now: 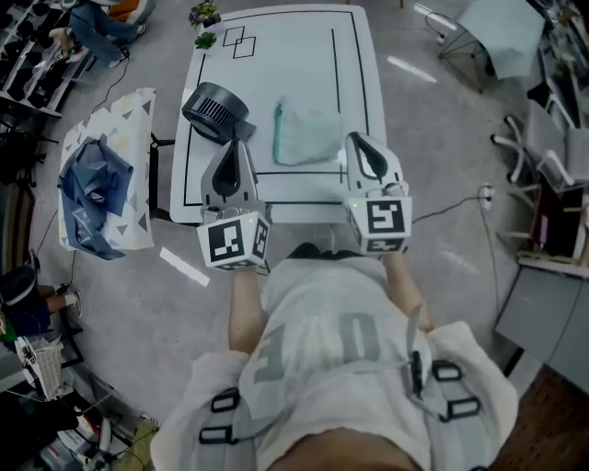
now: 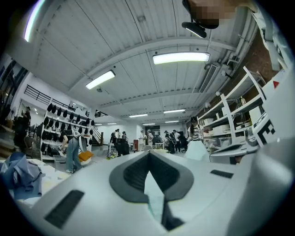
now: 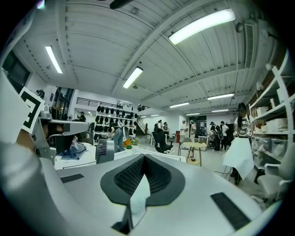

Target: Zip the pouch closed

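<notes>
The pale green pouch (image 1: 306,135) lay flat on the white table (image 1: 354,55), inside the large rectangle drawn on it in black lines, about midway along the tabletop. From the head view I could not tell whether its zip was open or done up.

A person stood at the near end of the table with 2 grippers held out over its near edge. The left gripper (image 1: 236,145) (image 2: 149,154) pointed along the table, with its tip just in front of a black round fan (image 1: 216,112) that sat to the left of the pouch. Its jaws were together at the tips and held nothing. The right gripper (image 1: 355,140) (image 3: 144,159) sat just beside the pouch's near right corner. Its jaws were also pressed together and empty. Neither gripper had hold of the pouch, which lay between the 2 tips in the head view.

At the table's far left corner stood a small potted plant (image 1: 204,16). To the left of the table, a side table draped in a patterned cloth (image 1: 129,120) carried a crumpled dark blue garment (image 1: 92,184). The right gripper view showed the fan (image 3: 105,150) from the side, with people standing far back in the room.
</notes>
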`<control>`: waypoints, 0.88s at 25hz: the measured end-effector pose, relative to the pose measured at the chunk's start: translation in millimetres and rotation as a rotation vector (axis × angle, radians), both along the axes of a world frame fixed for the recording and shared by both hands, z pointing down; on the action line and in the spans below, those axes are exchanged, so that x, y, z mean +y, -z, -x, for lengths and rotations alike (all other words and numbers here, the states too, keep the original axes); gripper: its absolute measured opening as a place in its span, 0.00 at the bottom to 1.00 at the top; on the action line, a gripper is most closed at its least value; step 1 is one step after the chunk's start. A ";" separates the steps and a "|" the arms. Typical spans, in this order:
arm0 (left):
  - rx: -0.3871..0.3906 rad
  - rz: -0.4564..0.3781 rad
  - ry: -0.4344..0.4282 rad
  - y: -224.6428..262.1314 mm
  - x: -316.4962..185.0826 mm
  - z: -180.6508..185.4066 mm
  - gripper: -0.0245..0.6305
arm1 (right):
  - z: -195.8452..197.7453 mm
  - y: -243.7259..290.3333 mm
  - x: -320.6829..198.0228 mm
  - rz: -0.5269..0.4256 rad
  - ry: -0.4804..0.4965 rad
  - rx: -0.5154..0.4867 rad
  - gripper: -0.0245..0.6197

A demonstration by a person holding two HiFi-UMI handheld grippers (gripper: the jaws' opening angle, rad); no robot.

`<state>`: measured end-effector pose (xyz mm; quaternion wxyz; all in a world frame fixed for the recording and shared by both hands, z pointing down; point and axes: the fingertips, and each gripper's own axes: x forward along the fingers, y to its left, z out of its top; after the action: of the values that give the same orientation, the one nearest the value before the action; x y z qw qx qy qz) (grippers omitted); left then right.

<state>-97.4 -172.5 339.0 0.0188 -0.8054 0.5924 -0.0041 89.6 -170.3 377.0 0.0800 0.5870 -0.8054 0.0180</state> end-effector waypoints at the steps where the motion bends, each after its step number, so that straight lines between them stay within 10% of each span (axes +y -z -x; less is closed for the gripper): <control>1: -0.006 0.006 0.006 -2.1 -4.2 -0.7 0.05 | 0.7 -2.8 -5.6 0.005 0.009 -0.001 0.05; 22: 0.022 0.107 0.075 -40.9 -65.3 12.4 0.05 | 28.7 -30.2 -74.7 0.018 0.147 0.076 0.05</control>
<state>-109.8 -237.8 379.9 -0.0310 -0.7824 0.6213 -0.0275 60.9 -245.0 407.2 0.1172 0.5257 -0.8426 -0.0031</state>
